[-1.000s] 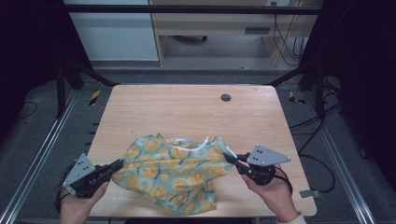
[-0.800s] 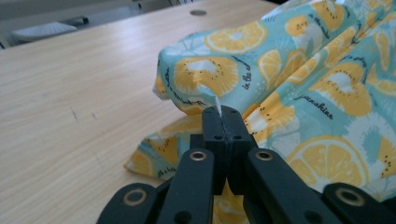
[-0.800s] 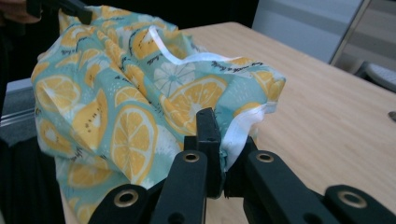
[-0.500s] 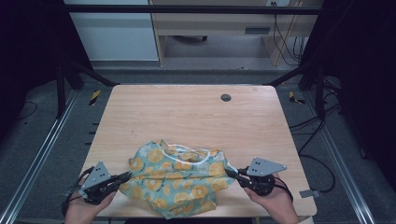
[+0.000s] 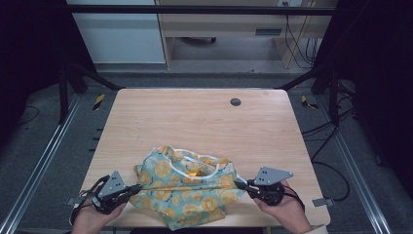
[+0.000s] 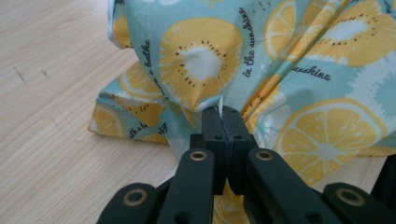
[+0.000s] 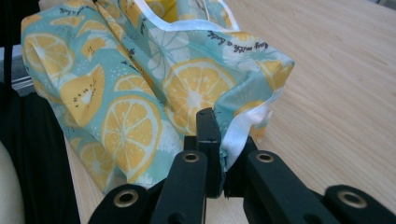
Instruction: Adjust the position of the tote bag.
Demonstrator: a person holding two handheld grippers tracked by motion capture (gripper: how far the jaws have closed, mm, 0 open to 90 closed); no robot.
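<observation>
A teal cloth printed with orange and kiwi slices (image 5: 187,187) lies crumpled at the near edge of the wooden table (image 5: 195,122), part of it hanging over the front. My left gripper (image 5: 137,185) is shut on the cloth's left end; in the left gripper view the jaws pinch a fold of the cloth (image 6: 261,70) at the left gripper's tip (image 6: 223,114). My right gripper (image 5: 238,184) is shut on the right end; in the right gripper view the white-bound hem of the cloth (image 7: 187,88) is clamped at the right gripper's tip (image 7: 219,126).
A small dark round grommet (image 5: 235,102) sits in the table near its far edge. Metal rails (image 5: 39,161) run along both sides of the table on the floor. Cables (image 5: 331,141) trail at the right.
Both grippers have come down and toward the near edge with the cloth, which now lies lower and more bunched on the table, partly over the front edge.
</observation>
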